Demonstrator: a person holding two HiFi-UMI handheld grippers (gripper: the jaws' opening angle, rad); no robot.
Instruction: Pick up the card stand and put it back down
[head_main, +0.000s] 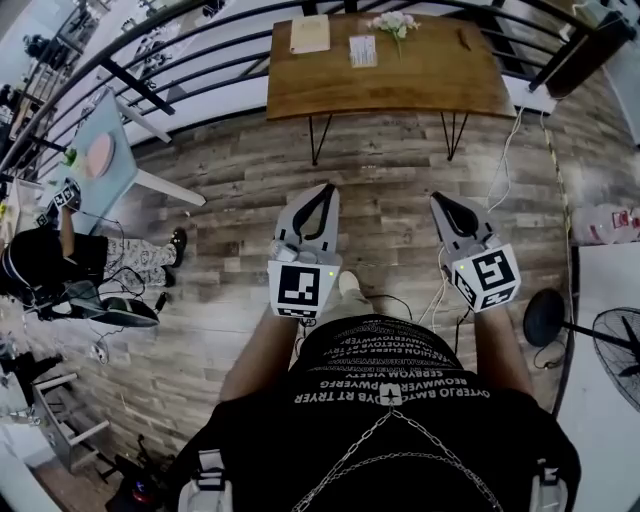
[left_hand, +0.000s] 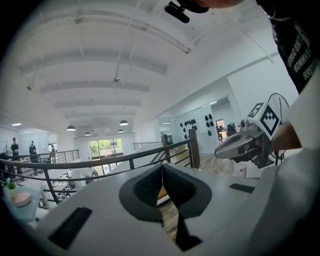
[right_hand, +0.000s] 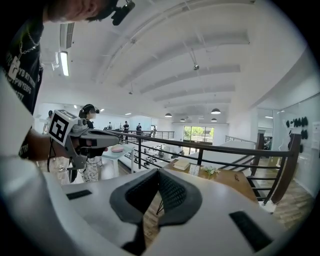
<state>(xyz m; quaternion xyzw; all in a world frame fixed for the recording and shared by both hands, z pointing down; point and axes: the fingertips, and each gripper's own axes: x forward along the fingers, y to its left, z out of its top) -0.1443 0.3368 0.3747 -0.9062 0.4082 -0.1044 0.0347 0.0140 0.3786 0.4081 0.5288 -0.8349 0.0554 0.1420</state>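
Observation:
The card stand (head_main: 362, 50), a small white upright card, stands on a wooden table (head_main: 440, 85) at the far side of the head view, between a tan book (head_main: 309, 33) and a small bunch of flowers (head_main: 395, 22). In the right gripper view the card stand (right_hand: 194, 170) shows far off beyond the jaws. My left gripper (head_main: 322, 190) and right gripper (head_main: 440, 198) are held side by side over the plank floor, well short of the table. Both have their jaws together with nothing between them. The left gripper (left_hand: 162, 167) faces a railing; the right gripper (right_hand: 159, 172) faces the table.
A black railing (head_main: 180, 70) curves behind the table. A light blue side table (head_main: 105, 160) with a pink dish stands at the left, and a seated person (head_main: 60, 260) is beyond it. Cables (head_main: 500, 170) trail on the floor, and a fan (head_main: 610, 350) stands at the right.

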